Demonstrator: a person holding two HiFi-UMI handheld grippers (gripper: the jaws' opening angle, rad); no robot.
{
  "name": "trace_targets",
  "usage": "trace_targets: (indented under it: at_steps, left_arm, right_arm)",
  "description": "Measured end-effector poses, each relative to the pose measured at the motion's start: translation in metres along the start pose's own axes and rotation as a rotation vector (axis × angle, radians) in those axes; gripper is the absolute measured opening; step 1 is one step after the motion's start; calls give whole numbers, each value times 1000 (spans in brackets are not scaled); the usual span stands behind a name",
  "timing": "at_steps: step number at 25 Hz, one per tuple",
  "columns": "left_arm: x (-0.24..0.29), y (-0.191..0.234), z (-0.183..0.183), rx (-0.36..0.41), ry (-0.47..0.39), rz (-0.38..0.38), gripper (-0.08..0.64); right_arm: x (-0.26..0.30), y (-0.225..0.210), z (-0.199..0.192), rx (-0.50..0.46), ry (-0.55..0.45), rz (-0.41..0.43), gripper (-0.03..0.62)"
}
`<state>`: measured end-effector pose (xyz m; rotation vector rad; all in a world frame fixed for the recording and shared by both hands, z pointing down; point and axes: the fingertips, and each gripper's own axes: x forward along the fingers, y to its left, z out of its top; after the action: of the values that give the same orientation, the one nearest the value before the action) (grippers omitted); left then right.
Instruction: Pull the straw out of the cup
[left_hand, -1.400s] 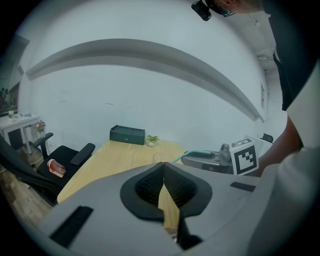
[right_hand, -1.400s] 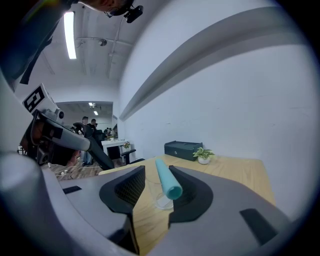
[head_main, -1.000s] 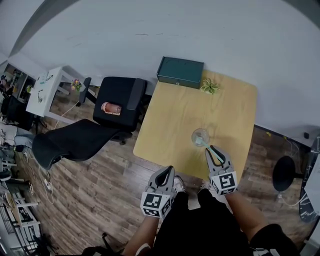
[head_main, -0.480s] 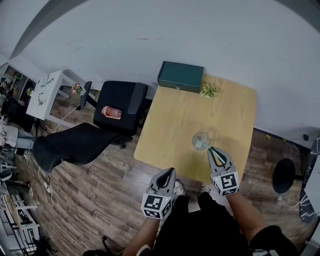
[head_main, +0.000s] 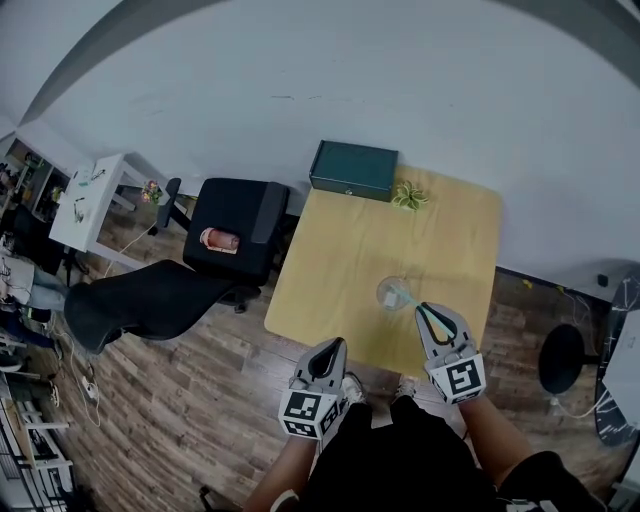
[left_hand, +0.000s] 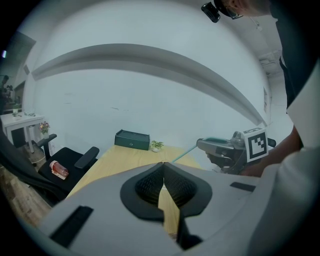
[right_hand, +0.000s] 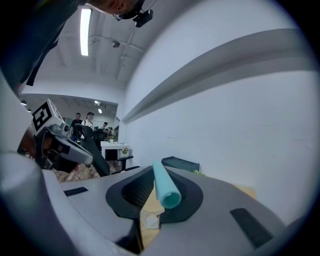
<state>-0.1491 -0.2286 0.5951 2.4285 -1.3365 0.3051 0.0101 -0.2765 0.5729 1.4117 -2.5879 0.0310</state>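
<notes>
A clear cup (head_main: 394, 293) stands on the wooden table (head_main: 340, 250) near its front right. A teal straw (head_main: 405, 298) slants from over the cup up into my right gripper (head_main: 426, 310), which is shut on it. In the right gripper view the straw's cut end (right_hand: 167, 192) sticks out between the jaws, with the cup (right_hand: 149, 218) below them. Whether the straw's lower end is still inside the cup I cannot tell. My left gripper (head_main: 333, 347) hangs off the table's front edge, shut with nothing between its pads (left_hand: 163, 165); from it I see the right gripper (left_hand: 220, 146) and the straw (left_hand: 184, 154).
A dark green box (head_main: 352, 170) and a small potted plant (head_main: 408, 195) stand at the table's far edge against the wall. A black office chair (head_main: 235, 215) with a red object (head_main: 220, 239) on it stands left of the table, a second black chair (head_main: 140, 295) farther left.
My right gripper has risen a little with the straw in its jaws, and the straw's tip has come up over the cup. The left gripper has stayed where it was.
</notes>
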Motion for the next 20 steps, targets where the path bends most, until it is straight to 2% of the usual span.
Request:
trace_targets:
  at_steps: [5,8,12,16,20]
  left_arm:
    - [2,-5,14,-11,-26,-22,18]
    - [0,-12,35,-50,-80,-55,18]
    - [-2,-19,61,-35,-129,-86,18]
    - [-3,-24,83,-53,-161,-112,18]
    - [-2,-39,99,11,-180,-149,18]
  right_arm:
    - [-16,0,39,-38,-45,0,52]
    - [-33,-1,59,-60,-79,8,52]
    - [-53,2,93,-78,-148,18,52]
    - [-70,10,127,-81,-218,21,52]
    - [-80,10,133,-91,-207,2,52]
